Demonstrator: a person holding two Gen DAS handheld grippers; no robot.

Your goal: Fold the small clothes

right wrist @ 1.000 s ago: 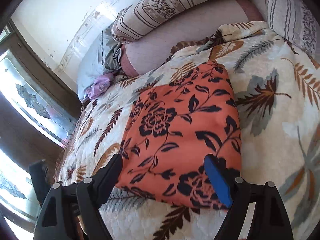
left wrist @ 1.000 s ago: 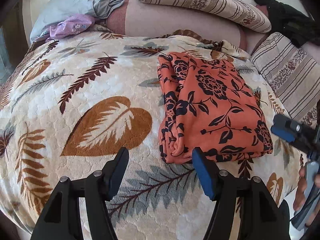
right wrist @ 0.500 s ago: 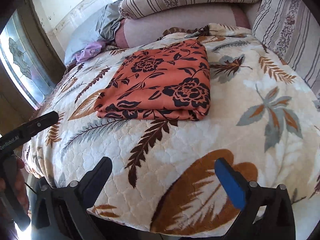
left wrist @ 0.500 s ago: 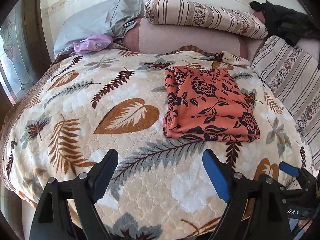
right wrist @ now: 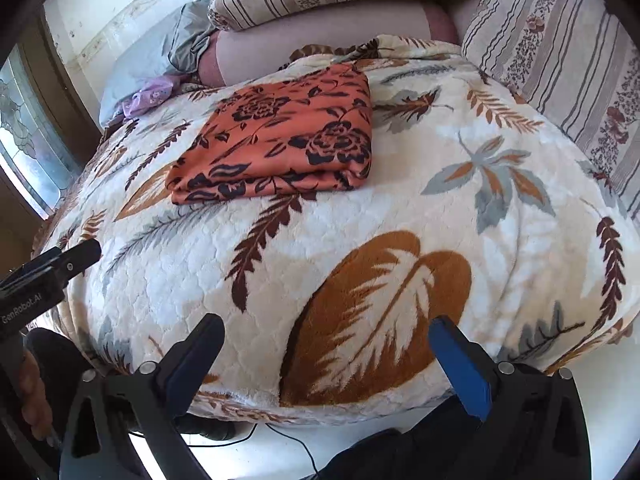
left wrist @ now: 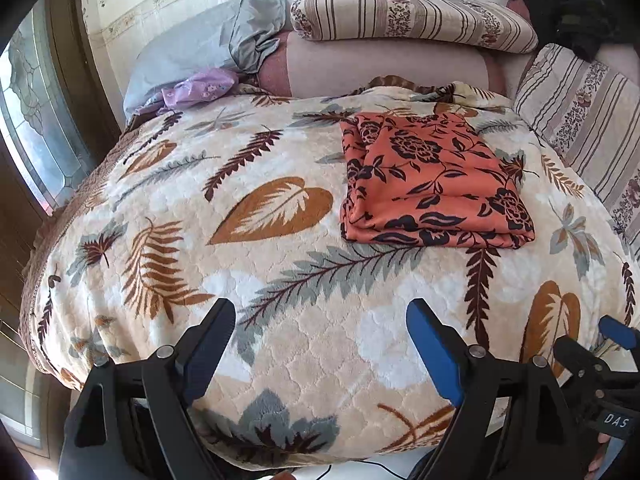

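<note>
Left gripper (left wrist: 320,320) jaws just widened, nothing between them, over the blanket's (left wrist: 280,360) near edge. Folded orange floral garment (left wrist: 432,184) lies on the blanket, well beyond both. Right gripper (right wrist: 326,338) likewise spread wide, empty. We judge the fold finished; withdraw clear. No containers visible.

A home bedroom, probably — bed (left wrist: 280,360) with leaf-print blanket, striped pillows (left wrist: 412,16).

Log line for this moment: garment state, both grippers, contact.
garment: orange floral cloth folded, flat on leaf blanket | left gripper: open, empty | right gripper: open, empty | contact: none
</note>
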